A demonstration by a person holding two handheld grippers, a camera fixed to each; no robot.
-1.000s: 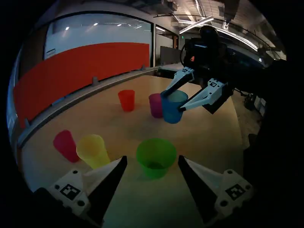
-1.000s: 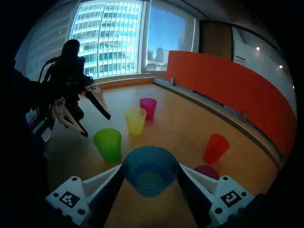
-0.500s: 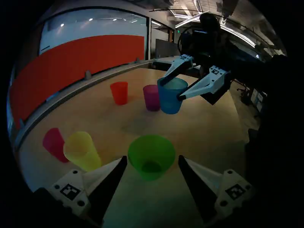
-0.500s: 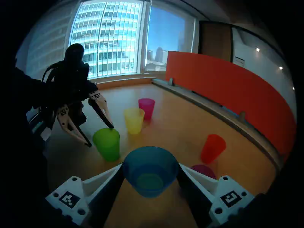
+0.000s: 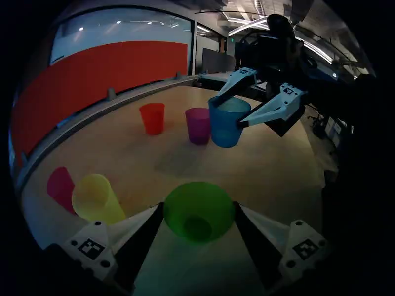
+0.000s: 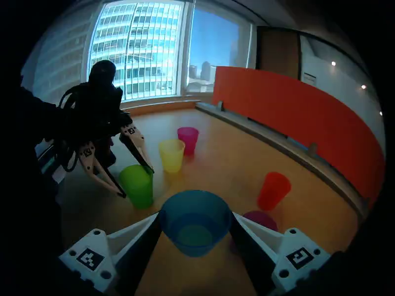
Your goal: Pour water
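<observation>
My right gripper (image 6: 195, 214) is clamped on the blue plastic cup (image 6: 195, 222): one finger presses on each side of it, just under the rim. In the left gripper view this cup (image 5: 226, 121) hangs clear above the pale wooden table (image 5: 276, 167), about upright, in the right gripper (image 5: 227, 116). A little water (image 6: 195, 236) lies low inside it. Past my right fingertips, a little to their right, the purple plastic cup (image 6: 259, 217) stands near, and the orange plastic cup (image 6: 273, 190) stands just beyond that one. My left gripper (image 5: 197, 204) has its jaws apart around the green plastic cup (image 5: 199, 211), which stands on the table between the two fingers, with its rim at the fingertips on both sides. I cannot tell if the fingers press on it or only stand beside it. In the right gripper view the left gripper (image 6: 137, 183) comes down over the green cup (image 6: 136, 185) from the left, held by a person's dark hand. Outside my left finger, the yellow plastic cup (image 5: 96, 200) is close, and the pink plastic cup (image 5: 60, 182) is just behind it. The blue cup is well ahead of my left fingertips and higher than the green one, not over it. A long red wall panel (image 5: 98, 64) runs along the far edge of the table.
</observation>
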